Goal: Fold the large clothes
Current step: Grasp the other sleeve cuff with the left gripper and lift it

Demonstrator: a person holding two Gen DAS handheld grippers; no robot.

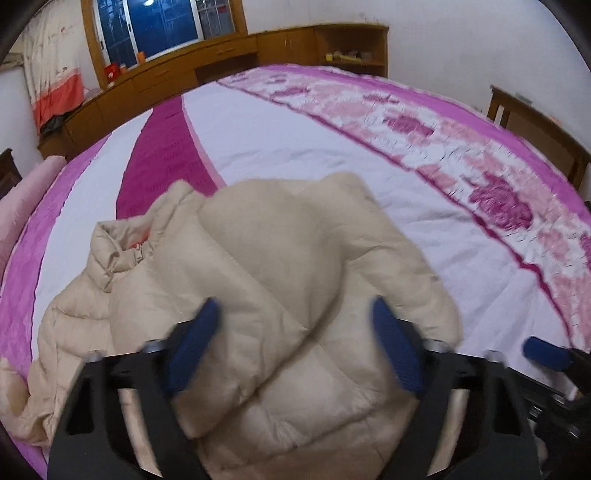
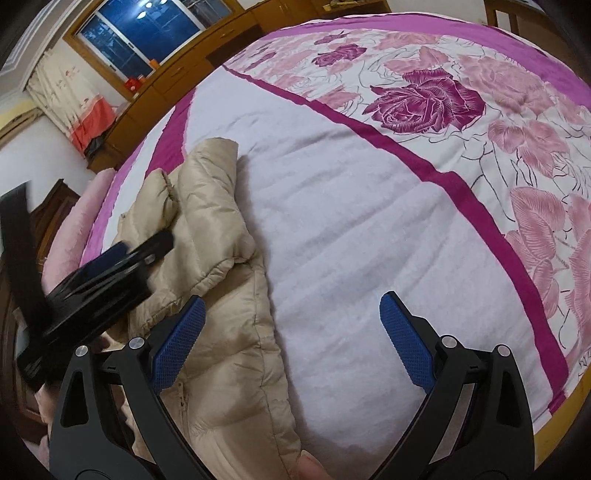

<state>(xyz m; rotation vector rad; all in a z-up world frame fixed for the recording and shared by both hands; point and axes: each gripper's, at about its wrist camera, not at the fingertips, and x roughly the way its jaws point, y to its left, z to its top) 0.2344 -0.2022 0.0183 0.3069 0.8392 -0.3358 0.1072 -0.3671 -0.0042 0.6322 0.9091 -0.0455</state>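
While most of both views is filled by the bed [image 1: 295,147], its quilt in white, magenta and rose print, a beige puffer jacket [image 1: 258,277] is seen lying on the white part toward seven o'clock in the left wrist view, collar at nine o'clock and a sleeve folded across the body. From the right wrist camera the same jacket [image 2: 221,295] is found at eight o'clock, its hem edge running down to six o'clock. A wooden cabinet [image 1: 166,74] is lined along the far wall under a window [image 1: 147,26] at eleven o'clock. The left gripper [image 1: 295,314] is held spread over the jacket, blurred, nothing pinched between its blue pads. The right gripper [image 2: 291,302] is spread wide, one pad over the jacket edge, the other over bare quilt
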